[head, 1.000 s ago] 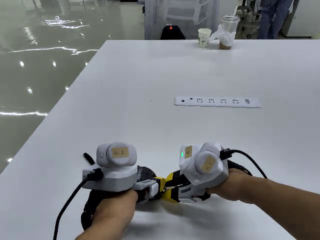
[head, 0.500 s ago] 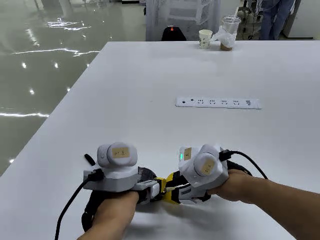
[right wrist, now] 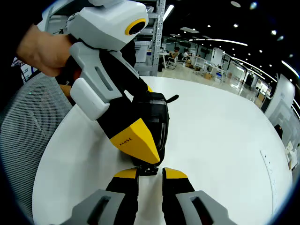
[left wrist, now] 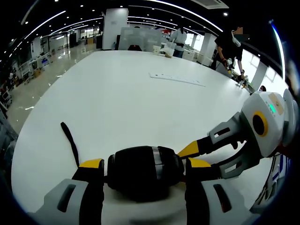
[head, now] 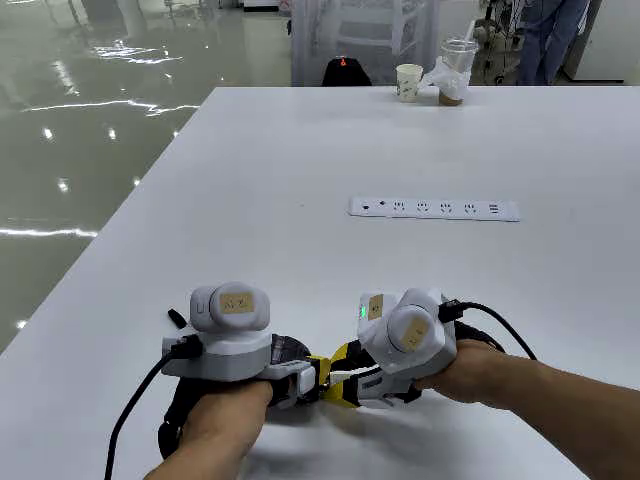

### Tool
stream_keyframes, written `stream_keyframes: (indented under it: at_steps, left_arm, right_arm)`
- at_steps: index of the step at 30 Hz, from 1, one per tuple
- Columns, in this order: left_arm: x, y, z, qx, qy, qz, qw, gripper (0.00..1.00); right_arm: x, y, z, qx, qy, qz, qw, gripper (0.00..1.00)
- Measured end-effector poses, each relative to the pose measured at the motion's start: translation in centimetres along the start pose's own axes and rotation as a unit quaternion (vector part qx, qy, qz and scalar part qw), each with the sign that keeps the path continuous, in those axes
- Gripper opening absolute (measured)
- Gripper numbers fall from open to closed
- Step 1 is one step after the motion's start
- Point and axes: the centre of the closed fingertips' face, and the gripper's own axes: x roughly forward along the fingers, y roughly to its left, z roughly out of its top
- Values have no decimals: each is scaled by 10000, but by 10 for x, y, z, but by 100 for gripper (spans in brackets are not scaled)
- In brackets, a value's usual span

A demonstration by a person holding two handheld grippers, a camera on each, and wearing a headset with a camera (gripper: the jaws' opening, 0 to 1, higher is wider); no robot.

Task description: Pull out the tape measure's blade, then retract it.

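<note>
A black tape measure [head: 290, 349] rests low over the white table [head: 300, 200], close to me. My left gripper [head: 300, 372] is shut on its body, which sits between the yellow-tipped jaws in the left gripper view [left wrist: 145, 171]. My right gripper [head: 345, 378] meets it from the right, nose to nose. Seen from the right gripper view, the right gripper [right wrist: 150, 174] has its jaws nearly together on the small black blade tip at the case's [right wrist: 154, 119] mouth. No blade length shows. A black wrist strap [left wrist: 70, 140] trails from the case onto the table.
A white power strip [head: 435, 207] lies mid-table, well beyond the grippers. Paper cups [head: 408, 78] and a plastic cup [head: 458, 55] stand at the far edge. The table's left edge [head: 120, 215] drops to a glossy floor. A mesh chair [right wrist: 28, 140] is beside me.
The head camera has shifted slightly. Both grippers stay pressed together at the tape measure, and no blade has come out.
</note>
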Motion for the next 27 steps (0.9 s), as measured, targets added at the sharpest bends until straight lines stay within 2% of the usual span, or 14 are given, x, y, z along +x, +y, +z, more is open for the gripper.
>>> stream_keyframes:
  at_steps: [18,27]
  left_arm:
    - [-17,-3,-3,190,-48,-132,9997,71]
    - [-25,-4,-11,326,-21,-228,9992,73]
  right_arm:
    - [-36,1,-18,247,121,-331,9991,25]
    - [-56,4,-28,434,138,-531,9975,31]
